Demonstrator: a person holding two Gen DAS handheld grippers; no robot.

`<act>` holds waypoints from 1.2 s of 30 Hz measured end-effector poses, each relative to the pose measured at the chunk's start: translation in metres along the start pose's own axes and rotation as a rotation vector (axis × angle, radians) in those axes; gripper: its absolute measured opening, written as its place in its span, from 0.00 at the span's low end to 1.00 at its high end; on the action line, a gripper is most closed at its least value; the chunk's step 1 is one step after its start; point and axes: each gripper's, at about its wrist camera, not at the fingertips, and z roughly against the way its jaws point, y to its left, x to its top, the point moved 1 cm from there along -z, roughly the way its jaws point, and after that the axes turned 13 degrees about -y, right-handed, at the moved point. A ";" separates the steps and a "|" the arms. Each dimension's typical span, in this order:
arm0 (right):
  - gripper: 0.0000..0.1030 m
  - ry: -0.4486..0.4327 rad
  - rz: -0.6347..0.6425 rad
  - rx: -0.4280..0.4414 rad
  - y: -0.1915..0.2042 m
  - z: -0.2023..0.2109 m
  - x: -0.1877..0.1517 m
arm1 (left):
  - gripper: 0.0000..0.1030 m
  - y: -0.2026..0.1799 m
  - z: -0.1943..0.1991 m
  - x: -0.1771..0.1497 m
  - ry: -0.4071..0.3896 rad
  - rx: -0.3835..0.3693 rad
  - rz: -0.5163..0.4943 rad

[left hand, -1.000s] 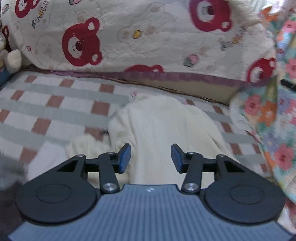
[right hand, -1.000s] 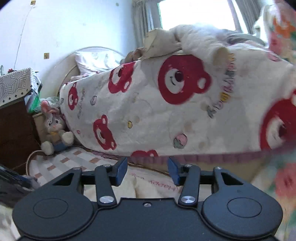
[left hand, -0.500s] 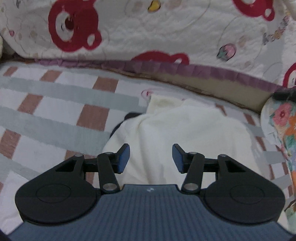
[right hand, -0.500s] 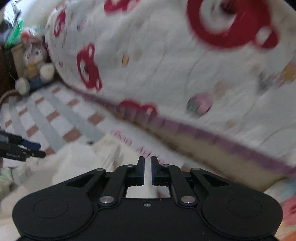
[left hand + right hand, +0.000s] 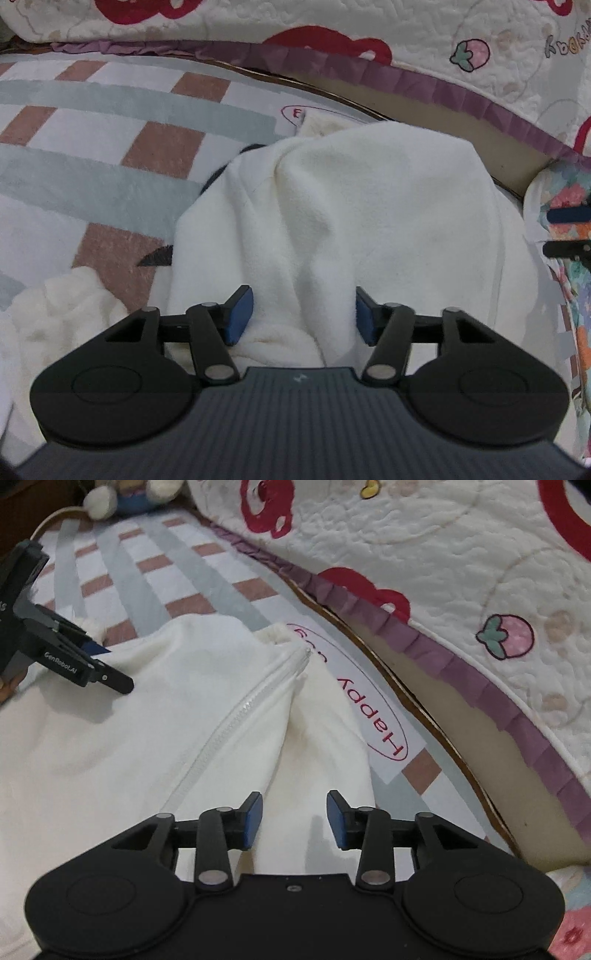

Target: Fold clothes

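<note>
The cream fleece zip-up garment (image 5: 332, 221) lies bunched on the checked pink, grey and white bedspread (image 5: 110, 122), and the left gripper (image 5: 301, 314) and right gripper (image 5: 294, 819) both hover over it spread wide, empty, probably to pinch its edges

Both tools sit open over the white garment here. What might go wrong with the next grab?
1. The left tool is open over a raised ridge of the white garment, so it may pinch several layers at once.
2. The right tool sits beside the zipper; closing there could catch the zipper and skew the fold.
3. The garment's far edge lies near the bear quilt, which might get dragged.
</note>
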 end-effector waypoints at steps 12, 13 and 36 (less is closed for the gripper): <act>0.50 0.007 -0.022 -0.026 -0.032 -0.041 0.022 | 0.09 0.004 0.063 0.001 -0.083 0.069 -0.188; 0.51 0.011 -0.034 -0.025 -0.034 -0.043 0.020 | 0.08 0.008 0.056 -0.002 -0.051 0.057 -0.159; 0.82 0.117 0.010 -0.051 -0.008 -0.151 0.016 | 0.15 0.028 0.031 -0.014 -0.022 -0.001 -0.030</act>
